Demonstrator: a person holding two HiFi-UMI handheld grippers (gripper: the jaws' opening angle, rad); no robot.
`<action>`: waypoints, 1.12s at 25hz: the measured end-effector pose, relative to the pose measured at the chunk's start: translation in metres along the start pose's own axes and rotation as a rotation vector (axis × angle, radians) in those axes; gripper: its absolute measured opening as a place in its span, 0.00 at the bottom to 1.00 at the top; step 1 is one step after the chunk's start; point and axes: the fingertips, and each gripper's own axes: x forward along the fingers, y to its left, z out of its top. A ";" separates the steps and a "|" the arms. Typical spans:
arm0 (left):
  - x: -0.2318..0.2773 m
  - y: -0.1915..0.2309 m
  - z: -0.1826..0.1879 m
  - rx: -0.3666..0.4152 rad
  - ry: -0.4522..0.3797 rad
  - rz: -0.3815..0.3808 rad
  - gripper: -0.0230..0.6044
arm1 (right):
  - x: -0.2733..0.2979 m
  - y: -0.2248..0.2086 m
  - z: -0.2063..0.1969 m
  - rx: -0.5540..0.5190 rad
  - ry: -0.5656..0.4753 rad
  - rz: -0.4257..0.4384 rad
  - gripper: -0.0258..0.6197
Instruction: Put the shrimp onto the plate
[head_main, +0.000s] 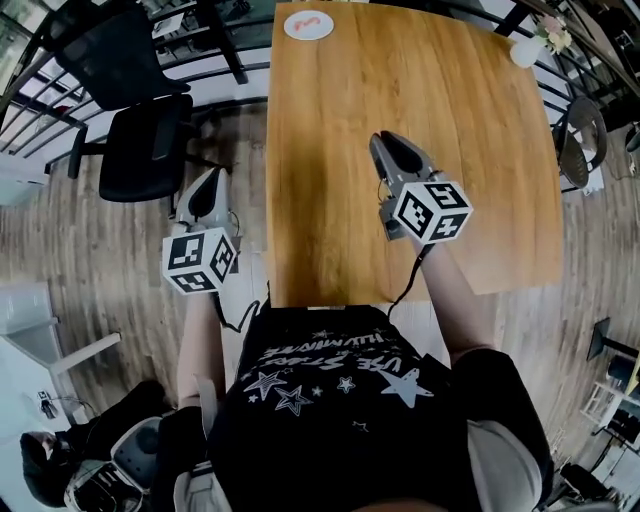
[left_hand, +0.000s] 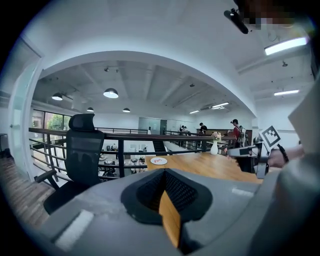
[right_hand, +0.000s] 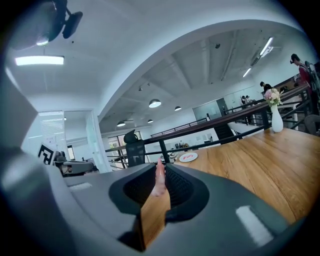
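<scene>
A wooden table (head_main: 470, 130) fills the upper centre of the head view. A black office chair (head_main: 140, 150) stands at upper left, near a dark railing (left_hand: 135, 136). A white vase (head_main: 527, 50) of flowers sits at the table's upper right corner.

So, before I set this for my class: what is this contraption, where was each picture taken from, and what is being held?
No robot here: a person holds a hand-operated gripper in each hand. The head view looks down from a camera on their head; the other two look along each gripper's fingers. The wooden table carries a white plate with something red on it and a vase of flowers. The right gripper pinches a pink shrimp; the left gripper has its fingers together, empty.
</scene>
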 end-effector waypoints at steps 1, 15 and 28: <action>0.009 0.008 0.001 0.001 0.001 -0.013 0.04 | 0.008 -0.001 0.000 -0.007 0.000 -0.016 0.14; 0.121 0.076 0.008 0.000 0.035 -0.158 0.04 | 0.124 -0.026 0.034 -0.034 -0.035 -0.139 0.13; 0.204 0.091 0.004 0.014 0.062 -0.231 0.04 | 0.244 -0.067 0.059 0.022 -0.014 -0.136 0.13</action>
